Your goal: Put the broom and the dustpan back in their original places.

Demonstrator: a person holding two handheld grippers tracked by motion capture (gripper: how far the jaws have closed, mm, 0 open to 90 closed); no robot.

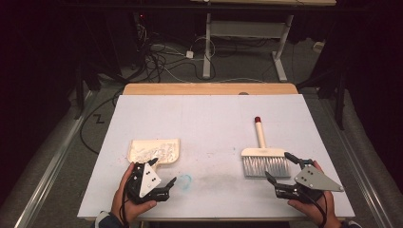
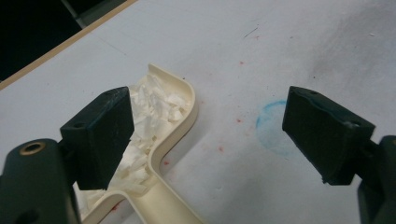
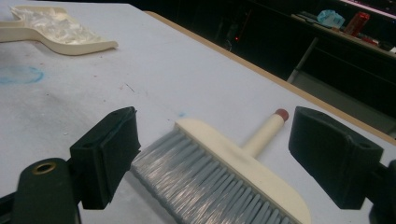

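A cream dustpan [image 1: 154,151] full of white scraps [image 2: 150,105] lies on the white table at the near left. My left gripper [image 1: 164,172] hovers open just in front of it, jaws wide apart over the dustpan's handle [image 2: 161,205]. At the near right lies a cream brush [image 1: 263,153] with grey bristles [image 3: 210,182] and a red-tipped handle [image 3: 266,130] pointing away from me. My right gripper [image 1: 278,167] is open right behind the bristles, holding nothing. The dustpan [image 3: 56,32] also lies at the far left of the right gripper view.
A faint blue circle [image 1: 184,180] is drawn on the white tabletop [image 1: 209,123] between the hands. A wooden edge [image 1: 209,89] runs along the table's far side. Beyond it are cables and a desk frame [image 1: 247,42] on the floor.
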